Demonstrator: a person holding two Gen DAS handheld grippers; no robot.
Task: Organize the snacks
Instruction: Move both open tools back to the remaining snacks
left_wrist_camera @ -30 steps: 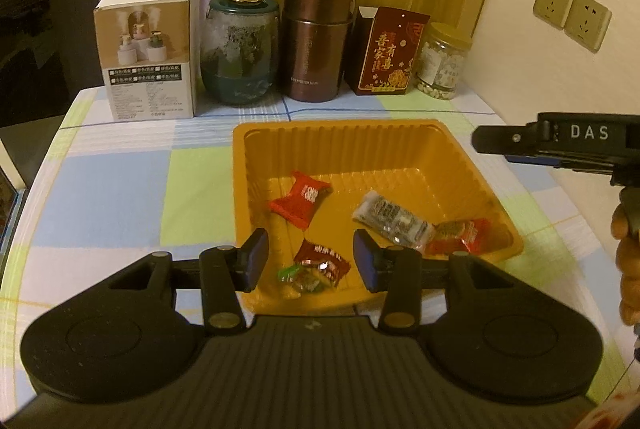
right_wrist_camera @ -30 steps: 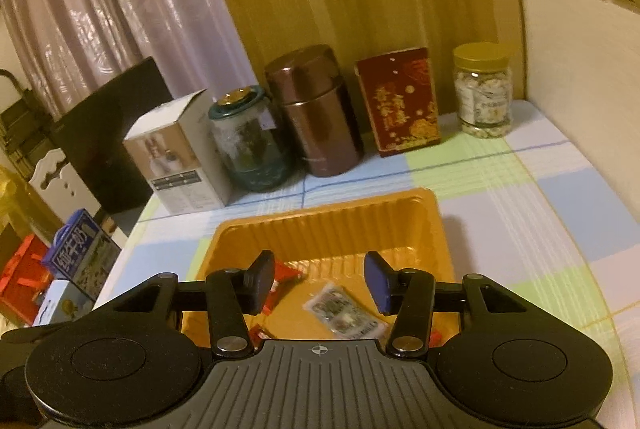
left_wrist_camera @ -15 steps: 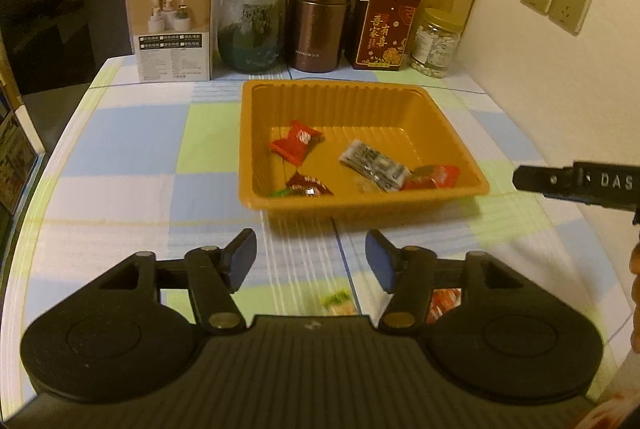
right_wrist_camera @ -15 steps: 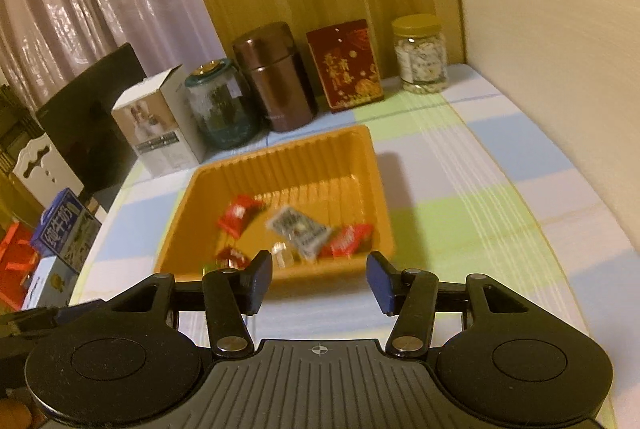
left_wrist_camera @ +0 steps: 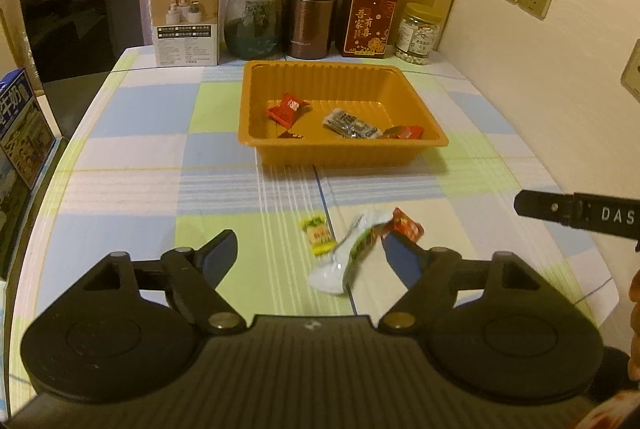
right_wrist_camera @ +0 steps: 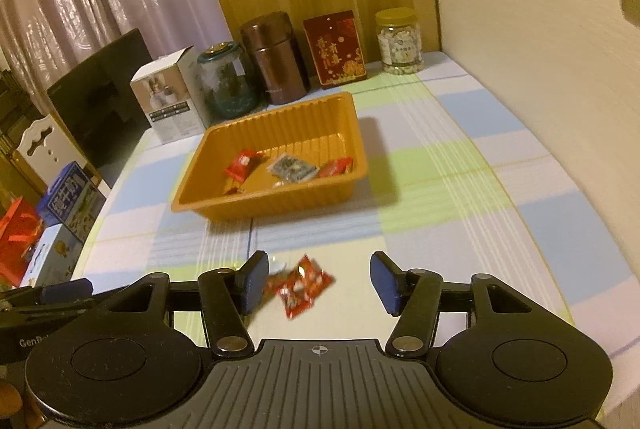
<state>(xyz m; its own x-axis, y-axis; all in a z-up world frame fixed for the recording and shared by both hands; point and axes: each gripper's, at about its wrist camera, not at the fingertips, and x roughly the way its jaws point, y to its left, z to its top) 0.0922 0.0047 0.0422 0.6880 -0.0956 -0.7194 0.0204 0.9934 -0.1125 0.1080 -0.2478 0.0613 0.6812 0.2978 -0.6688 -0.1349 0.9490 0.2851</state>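
An orange tray [left_wrist_camera: 340,154] sits mid-table with a red candy [left_wrist_camera: 287,108], a dark silver packet [left_wrist_camera: 351,124] and a red packet [left_wrist_camera: 405,132] inside. My left gripper [left_wrist_camera: 312,255] hovers over loose snacks near the front edge: a green-yellow candy [left_wrist_camera: 318,235], a white-green packet [left_wrist_camera: 348,263] and a red packet [left_wrist_camera: 407,226]. Its jaws are opening and touch nothing. My right gripper [right_wrist_camera: 320,279] is also opening above a red packet [right_wrist_camera: 302,287] lying between its fingers, untouched. From this side the tray [right_wrist_camera: 272,206] lies ahead.
Along the back stand a white box [left_wrist_camera: 188,17], a glass jar [left_wrist_camera: 251,21], a brown canister [left_wrist_camera: 310,13], a red box [left_wrist_camera: 368,23] and a nut jar [left_wrist_camera: 418,33]. A wall bounds the right side. A blue carton [left_wrist_camera: 20,125] stands left of the table.
Both grippers have drawn back from over the tray toward the table's near side. The left jaws have spread much wider, the right a little. Loose snacks on the cloth have come into view.
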